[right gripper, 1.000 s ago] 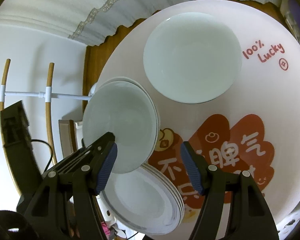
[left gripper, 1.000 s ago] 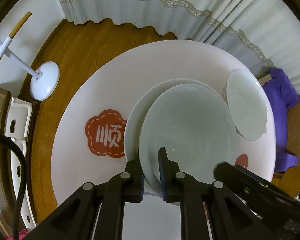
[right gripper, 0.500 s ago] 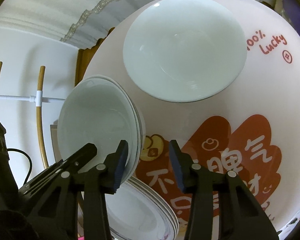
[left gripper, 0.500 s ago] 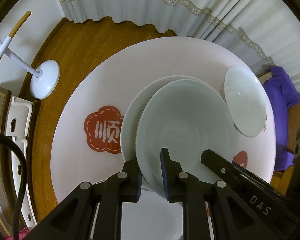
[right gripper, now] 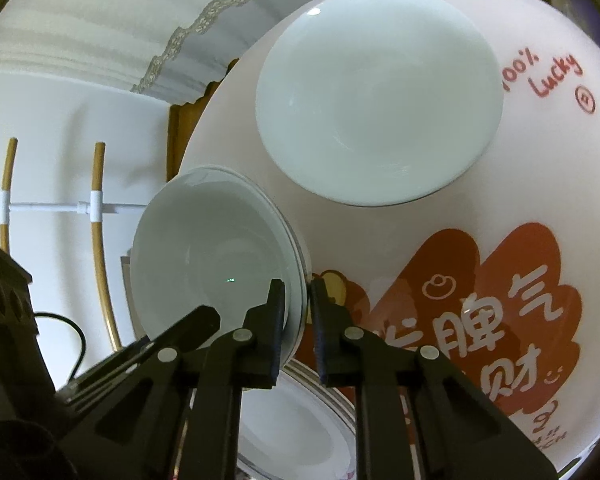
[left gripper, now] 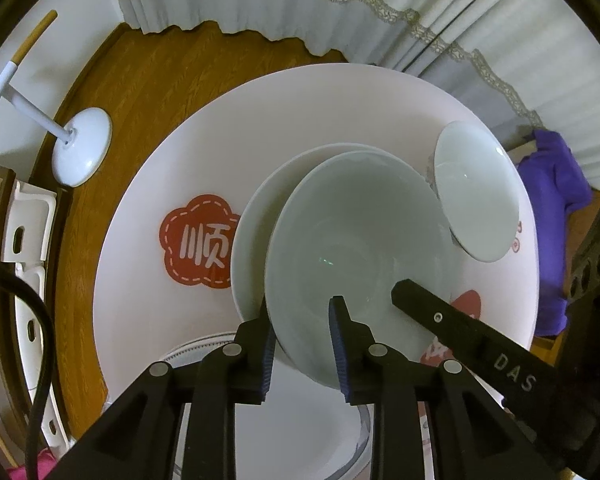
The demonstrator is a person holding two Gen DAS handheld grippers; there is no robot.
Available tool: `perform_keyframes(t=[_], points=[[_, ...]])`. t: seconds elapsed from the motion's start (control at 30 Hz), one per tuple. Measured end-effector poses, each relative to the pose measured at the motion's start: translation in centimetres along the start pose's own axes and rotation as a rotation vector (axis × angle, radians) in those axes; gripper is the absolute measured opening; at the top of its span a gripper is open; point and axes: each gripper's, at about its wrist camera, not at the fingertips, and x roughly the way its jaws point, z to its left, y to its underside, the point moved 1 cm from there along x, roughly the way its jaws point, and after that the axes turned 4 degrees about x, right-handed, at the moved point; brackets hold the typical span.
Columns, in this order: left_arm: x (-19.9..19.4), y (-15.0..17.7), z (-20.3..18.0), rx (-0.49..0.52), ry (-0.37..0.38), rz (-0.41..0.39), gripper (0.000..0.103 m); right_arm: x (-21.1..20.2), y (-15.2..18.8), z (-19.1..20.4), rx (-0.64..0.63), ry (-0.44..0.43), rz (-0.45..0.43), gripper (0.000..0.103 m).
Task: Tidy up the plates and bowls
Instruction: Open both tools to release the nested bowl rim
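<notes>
1. Two-handed moment on the round pink table (left gripper: 148, 240): a pale glazed bowl (left gripper: 360, 240) sits mid-frame in the left wrist view, resting on a stack of white plates (left gripper: 252, 240).
2. The left gripper (left gripper: 302, 340) straddles the bowl's near rim, one pad outside, one inside. Its jaws are opening, and a gap shows between the inner pad and the wall, so it is letting go rather than gripping.
3. In the right wrist view, the right gripper (right gripper: 298, 312) is at lower centre, its jaws closing narrow onto the bowl's (right gripper: 212, 264) right-hand rim. The pads look pressed on the rim; whether the plate edge beneath is also caught, I cannot tell.
4. It reads as a handover, left releasing and right taking.
5. A second, wide shallow bowl (right gripper: 380, 92) lies alone at the upper right of that view, well apart from the stack.
6. Another plate stack (right gripper: 300, 432) sits at the lower edge, just below the grippers.
7. Handling call: glazed ceramic, rigid, fairly heavy, slick and breakable.
8. The rim is the only real purchase, pinched wall between the pads, kept level, since a one-sided grip will want to tip.
</notes>
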Motion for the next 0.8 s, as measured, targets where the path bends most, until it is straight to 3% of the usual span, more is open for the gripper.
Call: perform_keyframes(t=[0.17,0.27,0.4,0.5,0.8], points=[[-0.8,0.2,-0.1,0.002,-0.002,-0.007,0.030,0.1,-0.1,0.1,0.017,-0.011,0.003,0.011],[-1.4,0.3,0.0,0.001,0.000,-0.027,0.038,0.2,-0.2,0.3,0.019,-0.010,0.004,0.012],[-1.9,0.5,0.0,0.012,-0.004,-0.028,0.039,0.2,-0.3,-0.2,0.036,-0.021,0.008,0.012],[-2.4,0.8,0.4,-0.001,-0.037,-0.037,0.050,0.2,-0.2,-0.3,0.044,-0.025,0.010,0.011],[-2.5,1.2,1.0,-0.032,-0.064,-0.024,0.050,-0.1,-0.4,0.0,0.020,-0.014,0.012,0.016]])
